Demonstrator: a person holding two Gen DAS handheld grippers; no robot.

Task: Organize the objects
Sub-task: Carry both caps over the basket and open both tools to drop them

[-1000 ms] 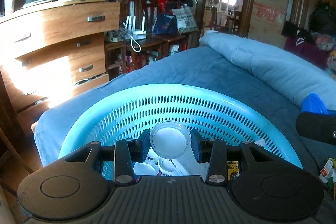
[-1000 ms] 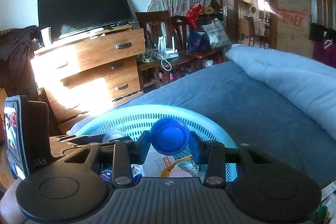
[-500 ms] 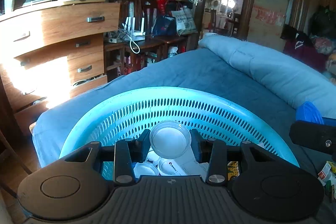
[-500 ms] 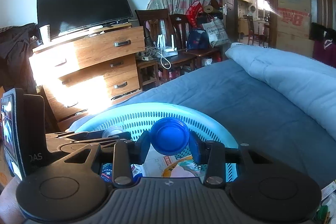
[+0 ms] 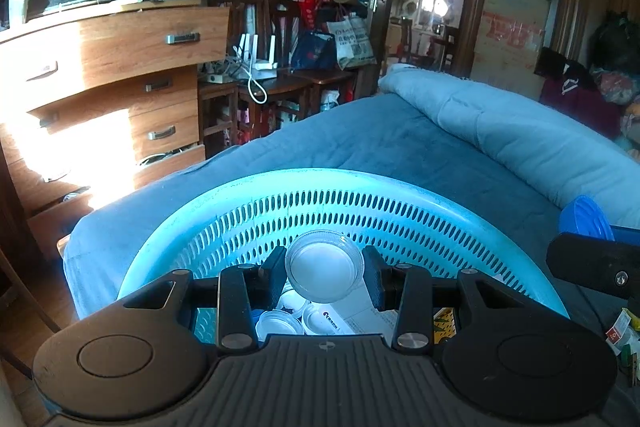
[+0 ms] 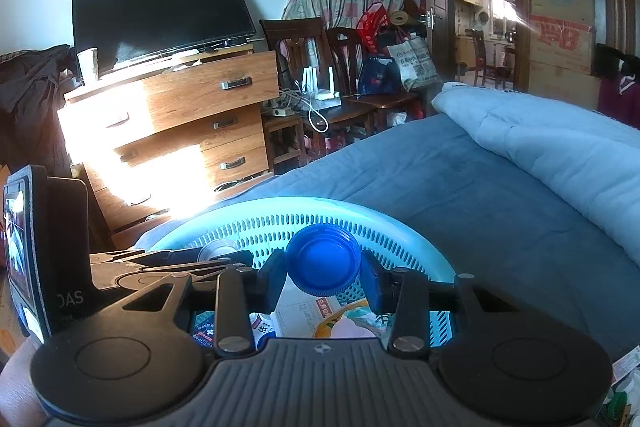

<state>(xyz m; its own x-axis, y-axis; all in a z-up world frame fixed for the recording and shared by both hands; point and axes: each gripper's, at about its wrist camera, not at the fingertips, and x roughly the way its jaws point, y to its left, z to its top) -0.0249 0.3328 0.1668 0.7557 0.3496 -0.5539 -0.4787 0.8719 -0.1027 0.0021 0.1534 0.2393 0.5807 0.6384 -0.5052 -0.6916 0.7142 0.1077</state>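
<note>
Above a light blue perforated basket (image 5: 400,187) resting on a blue bed (image 5: 380,139), each hand-held gripper carries a small round lid. The left hand-held gripper (image 5: 325,273) is closed on a clear plastic lid (image 5: 325,266), pinched by its rim over the basket's inside, where more clear lids (image 5: 280,323) and printed papers (image 5: 360,319) lie. The right hand-held gripper (image 6: 323,271) is closed on a blue bottle cap (image 6: 323,259), also edge to edge, over the basket's right part. Both grips look thin: a smooth round rim could likely squirt out sideways. Released from this height, a light lid might bounce or roll over the rim onto the bedding. The two tools hang close together and could bump.
</note>
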